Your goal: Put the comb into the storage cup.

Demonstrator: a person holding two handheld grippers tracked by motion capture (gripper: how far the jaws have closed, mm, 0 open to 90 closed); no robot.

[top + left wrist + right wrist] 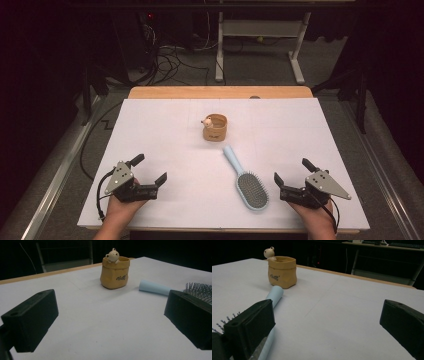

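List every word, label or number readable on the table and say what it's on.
One dark script word on the front of the tan pot, with a small bear figure on its rim: too blurred to read for certain.
Light-blue hairbrush: no print visible.
White table cover: none.

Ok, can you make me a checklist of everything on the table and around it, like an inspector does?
Surface: white table top, wooden edge at the far side.
Job's things: light blue hairbrush, bristles up, handle pointing toward the tan pot; the pot stands upright with a small figure on its rim.
Clutter: nothing seen.
Grippers: left hand-held gripper open, holding nothing; right hand-held gripper open, holding nothing.
Cables: one trails from each gripper; a tangle on the floor behind.
Surroundings: dark room, white desk frame behind.
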